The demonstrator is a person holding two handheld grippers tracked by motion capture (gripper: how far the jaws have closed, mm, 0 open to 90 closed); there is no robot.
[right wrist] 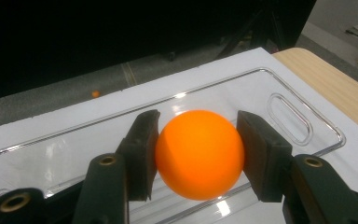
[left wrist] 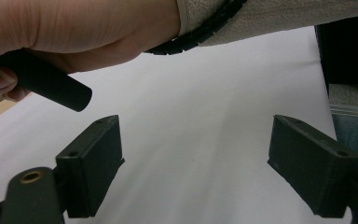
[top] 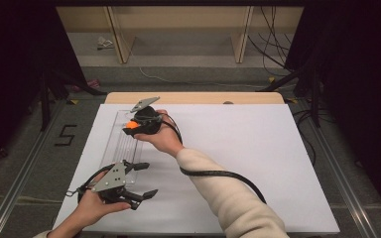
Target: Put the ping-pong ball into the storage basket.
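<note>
The right gripper [right wrist: 198,156] is clamped on the orange ball [right wrist: 199,154], holding it just above the clear tray's [right wrist: 279,81] far end; the left gripper [left wrist: 196,172] waits spread and empty near the tray's near end

High view: fixed cam above the person's side, looks fwd and down over the whole white table [top: 258,163], floor and shelving beyond; fairly far off. Left gripper view: cam rides low on the left gripper [left wrist: 193,158], looks along its jaws across the bare table, very near; the right forearm [left wrist: 279,18] crosses its top, also seen from above. Right gripper view: cam on the right gripper [right wrist: 198,154], close-up over the clear tray [right wrist: 289,121] at the table's far-left corner; tray shared w/ high view.
</note>
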